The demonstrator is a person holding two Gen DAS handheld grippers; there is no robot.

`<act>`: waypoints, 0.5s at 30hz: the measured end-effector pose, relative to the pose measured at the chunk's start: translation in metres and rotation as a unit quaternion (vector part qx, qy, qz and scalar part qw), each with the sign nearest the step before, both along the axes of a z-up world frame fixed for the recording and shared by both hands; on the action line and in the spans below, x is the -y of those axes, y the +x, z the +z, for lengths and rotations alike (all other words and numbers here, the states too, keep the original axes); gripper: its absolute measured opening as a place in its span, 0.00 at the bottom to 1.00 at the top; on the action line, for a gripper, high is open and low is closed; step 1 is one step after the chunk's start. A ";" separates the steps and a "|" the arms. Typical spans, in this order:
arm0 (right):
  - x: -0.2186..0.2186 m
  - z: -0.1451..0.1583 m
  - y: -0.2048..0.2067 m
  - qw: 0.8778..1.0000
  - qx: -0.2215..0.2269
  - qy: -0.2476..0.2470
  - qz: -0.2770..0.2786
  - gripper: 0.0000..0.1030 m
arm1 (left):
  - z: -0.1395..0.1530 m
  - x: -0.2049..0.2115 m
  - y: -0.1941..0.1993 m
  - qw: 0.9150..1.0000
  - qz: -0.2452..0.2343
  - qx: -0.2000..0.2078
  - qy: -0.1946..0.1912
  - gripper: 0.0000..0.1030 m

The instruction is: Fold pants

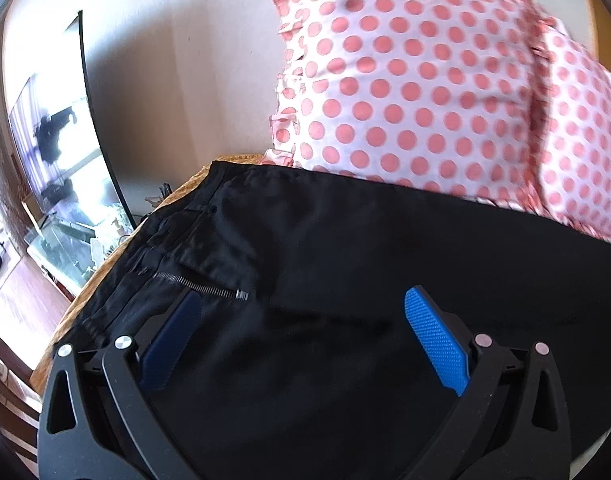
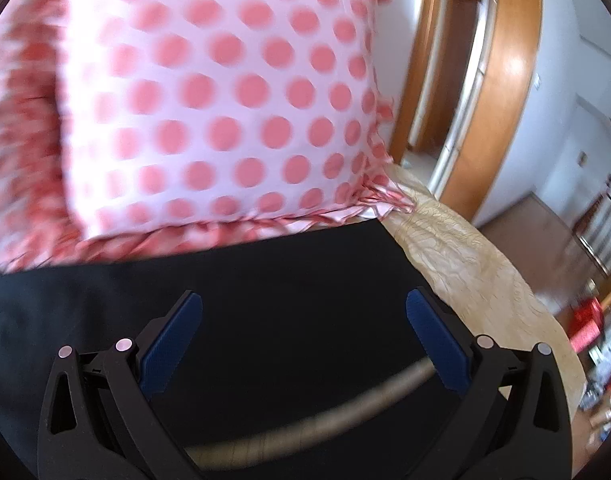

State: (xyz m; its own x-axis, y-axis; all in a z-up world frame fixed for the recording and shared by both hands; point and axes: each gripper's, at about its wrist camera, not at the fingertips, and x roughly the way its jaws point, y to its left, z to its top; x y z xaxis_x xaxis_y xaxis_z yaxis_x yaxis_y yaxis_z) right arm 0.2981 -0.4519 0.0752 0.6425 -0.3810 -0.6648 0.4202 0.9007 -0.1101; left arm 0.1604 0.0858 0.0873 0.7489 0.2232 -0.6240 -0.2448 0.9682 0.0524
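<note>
Black pants (image 1: 345, 248) lie spread on a bed, waistband and open zipper (image 1: 201, 286) at the left in the left wrist view. My left gripper (image 1: 301, 308) is open just above the pants, near the zipper, holding nothing. In the right wrist view the pants (image 2: 285, 276) lie flat with their right edge near the bed's side. My right gripper (image 2: 303, 308) is open above them, empty. A pale strip (image 2: 325, 412) of the pants' edge or lining shows between its fingers.
A pink polka-dot pillow (image 1: 425, 80) lies right behind the pants, also in the right wrist view (image 2: 209, 100). A gold bedspread (image 2: 477, 264) shows at the right. A TV screen (image 1: 65, 152) stands left of the bed; a wooden door frame (image 2: 513, 80) at the right.
</note>
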 end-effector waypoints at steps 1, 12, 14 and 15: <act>0.010 -0.008 0.020 1.000 -0.012 0.011 -0.013 0.99 | -0.001 -0.002 0.008 1.000 0.002 -0.002 -0.001 0.98; 0.053 -0.052 0.113 0.984 -0.089 0.044 -0.146 0.86 | -0.033 -0.021 0.061 0.999 0.021 -0.013 -0.038 0.98; 0.058 -0.056 0.116 0.981 -0.098 0.039 -0.164 0.82 | -0.036 -0.021 0.062 0.999 0.018 -0.013 -0.040 0.98; 0.059 -0.058 0.115 0.979 -0.099 0.040 -0.174 0.82 | -0.036 -0.019 0.063 0.999 0.017 -0.011 -0.030 0.98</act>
